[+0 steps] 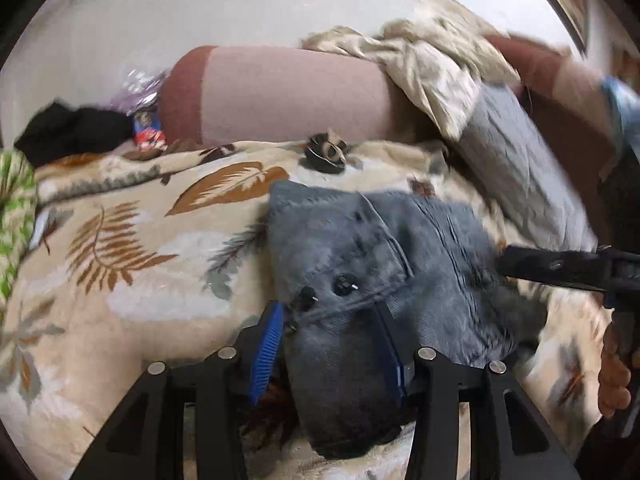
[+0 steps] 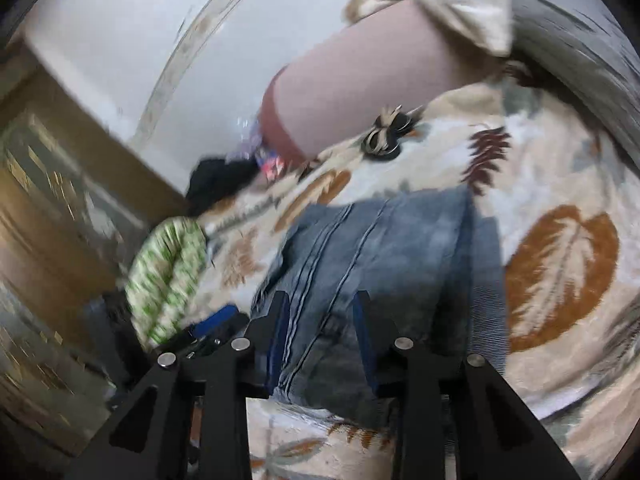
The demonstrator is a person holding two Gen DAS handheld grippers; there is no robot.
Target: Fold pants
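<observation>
Grey-blue denim pants (image 1: pixel 400 264) lie folded in a bundle on a leaf-print blanket (image 1: pixel 120 280). My left gripper (image 1: pixel 328 314) holds the near end of the bundle by its buttons, with thick fabric pressed between its blue pads. In the right wrist view the pants (image 2: pixel 400 248) run up between the fingers of my right gripper (image 2: pixel 320 300). Its jaws stand apart around a seamed fold without pinching it. That right gripper (image 1: pixel 520 268) also reaches in over the bundle's right side in the left wrist view. The left gripper's blue pad (image 2: pixel 214 320) shows at the lower left.
A pink and maroon bolster (image 1: pixel 280 92) lies along the back, with a beige cloth (image 1: pixel 420 60) and grey cloth (image 1: pixel 516 160) draped at its right. Black clothing (image 1: pixel 72 128) and a green-white cloth (image 1: pixel 16 208) sit at the left. A dark round clip (image 1: pixel 326 154) lies behind the pants. Fingers of a hand (image 1: pixel 612 376) show at the right.
</observation>
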